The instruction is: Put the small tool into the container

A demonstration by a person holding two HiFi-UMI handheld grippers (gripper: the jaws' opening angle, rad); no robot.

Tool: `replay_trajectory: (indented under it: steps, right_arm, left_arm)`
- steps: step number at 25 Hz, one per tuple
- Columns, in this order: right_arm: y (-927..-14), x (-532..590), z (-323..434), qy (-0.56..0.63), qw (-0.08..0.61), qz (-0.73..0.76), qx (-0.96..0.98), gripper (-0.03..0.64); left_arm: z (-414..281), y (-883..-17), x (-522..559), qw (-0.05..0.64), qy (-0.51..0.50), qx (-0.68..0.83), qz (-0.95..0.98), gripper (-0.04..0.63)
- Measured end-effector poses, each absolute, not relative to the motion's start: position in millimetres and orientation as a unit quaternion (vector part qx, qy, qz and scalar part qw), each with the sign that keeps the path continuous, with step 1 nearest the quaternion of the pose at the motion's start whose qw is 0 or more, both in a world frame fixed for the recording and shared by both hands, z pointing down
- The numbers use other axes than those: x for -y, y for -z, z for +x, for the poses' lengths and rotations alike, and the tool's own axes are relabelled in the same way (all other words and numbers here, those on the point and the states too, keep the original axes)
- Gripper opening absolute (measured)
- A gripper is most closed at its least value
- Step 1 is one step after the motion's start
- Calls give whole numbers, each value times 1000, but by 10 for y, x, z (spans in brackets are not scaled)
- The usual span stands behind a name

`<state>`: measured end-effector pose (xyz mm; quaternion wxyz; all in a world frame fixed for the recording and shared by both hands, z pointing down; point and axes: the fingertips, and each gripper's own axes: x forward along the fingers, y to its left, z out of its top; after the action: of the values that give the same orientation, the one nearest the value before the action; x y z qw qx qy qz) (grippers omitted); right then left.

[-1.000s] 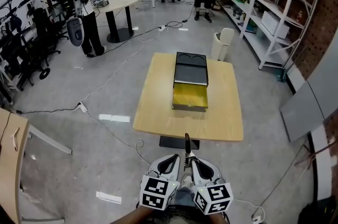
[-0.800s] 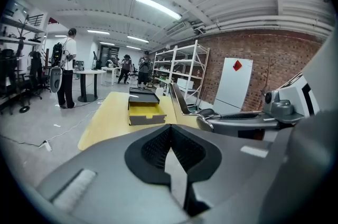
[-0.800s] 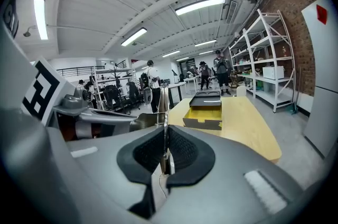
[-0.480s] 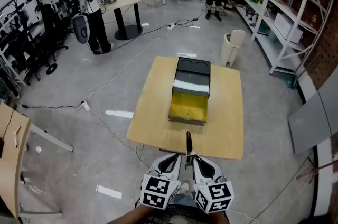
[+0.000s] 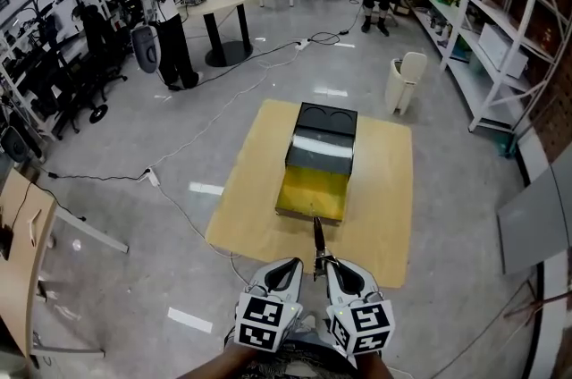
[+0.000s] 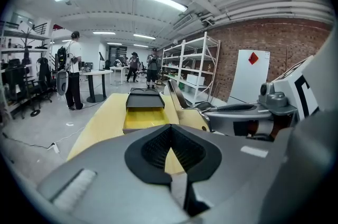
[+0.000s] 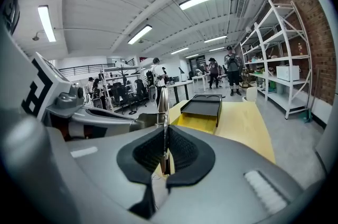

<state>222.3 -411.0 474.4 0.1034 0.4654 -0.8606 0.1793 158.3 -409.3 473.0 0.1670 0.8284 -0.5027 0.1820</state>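
Closer now than a second ago, the counter (image 5: 386, 189) and its open container (image 5: 310, 192) lie just ahead, with the right gripper (image 5: 327, 268) clamped low on the upright small tool (image 5: 316, 236), seemingly light, stiff and slick, best held near its base, and the left gripper (image 5: 298, 268) closed, empty.

small tool (image 7: 163, 104): lower end hidden between right gripper (image 7: 165, 138) jaws; kind too small to tell | container (image 5: 311, 192), worktop centre: rear interior hidden under its black top
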Motion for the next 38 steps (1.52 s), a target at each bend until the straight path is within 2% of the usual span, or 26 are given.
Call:
replay_trajectory:
  steps: [10,15,22,27,38]
  right_arm:
    - [-4727,4925,2590,-169,114,448,870,6]
    - [-4898,5416,2247,-162,120,447,872,8]
    - [-5150,6622,1593,-156,140,450,868,8]
    - [-5247,7507,1447,-153,160,455,863,8]
    - [-5744,9091,237,-100,210,468,852,8]
  left_arm:
    - [1950,-4712,4932,167,-177,519,819,14]
    - [1616,-4879,5425,169,-171,521,819,14]
    - [966,-5136,6661,178,-166,516,821,14]
    - [833,-5243,7568,184,-167,508,825,14]
    - [-357,-5728,9153,193,-170,491,832,14]
